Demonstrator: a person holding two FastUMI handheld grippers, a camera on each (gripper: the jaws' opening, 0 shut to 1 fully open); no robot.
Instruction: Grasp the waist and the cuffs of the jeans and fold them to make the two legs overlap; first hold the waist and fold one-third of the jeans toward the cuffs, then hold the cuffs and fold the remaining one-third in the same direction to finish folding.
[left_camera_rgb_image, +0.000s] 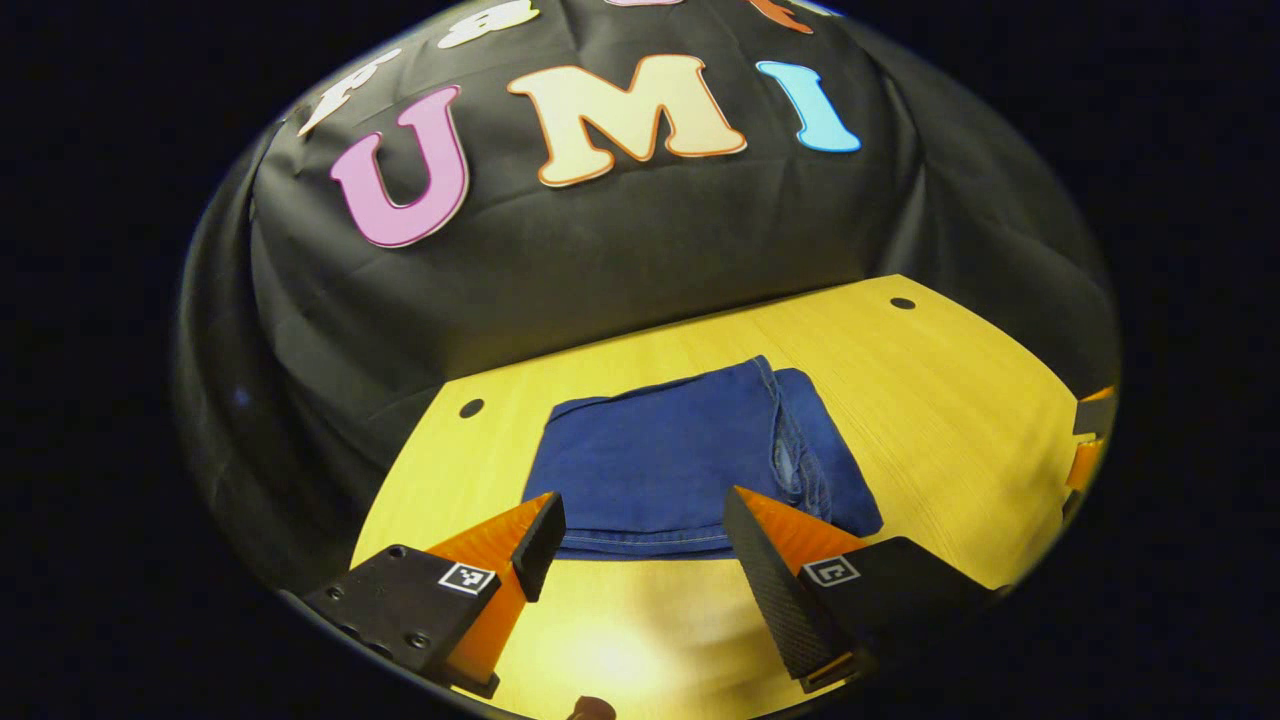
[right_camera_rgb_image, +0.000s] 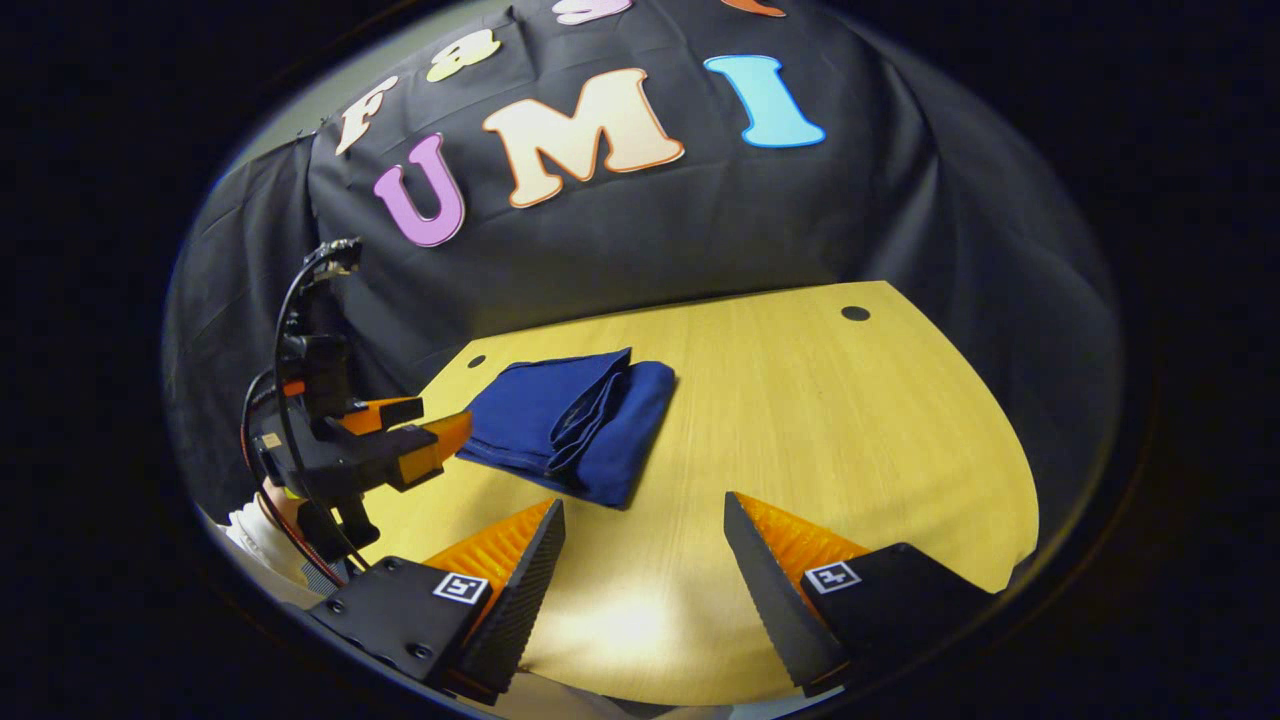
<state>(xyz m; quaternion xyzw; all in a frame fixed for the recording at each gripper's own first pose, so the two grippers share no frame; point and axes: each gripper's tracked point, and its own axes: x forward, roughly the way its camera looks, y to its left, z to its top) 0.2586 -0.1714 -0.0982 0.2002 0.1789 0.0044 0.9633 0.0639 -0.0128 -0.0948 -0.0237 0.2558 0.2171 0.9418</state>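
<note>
1. Dark-blue denim jeans (left_camera_rgb_image: 690, 460) lie folded into a compact rectangular stack on the yellow wood-grain tabletop (left_camera_rgb_image: 930, 390), toward its far-left part near the black cloth wall; layered edges and a stitched seam show along the stack's right side in the left gripper view.
2. Left gripper (left_camera_rgb_image: 640, 530) hovers just short of the stack's near hem, fingers spread wide w/ nothing between them; from the right gripper view it (right_camera_rgb_image: 425, 440) sits at the stack's left edge, a hand and pale sleeve (right_camera_rgb_image: 255, 535) behind it.
3. Right gripper (right_camera_rgb_image: 645, 545) is released too, fingers apart over bare tabletop, well apart from the jeans (right_camera_rgb_image: 575, 420).
4. Writing: small square black-and-white marker tags (right_camera_rgb_image: 462, 588) on each finger mount; no brand or label legible on the denim.
5. Dark round holes (right_camera_rgb_image: 855, 313) dot the tabletop's far corners.
</note>
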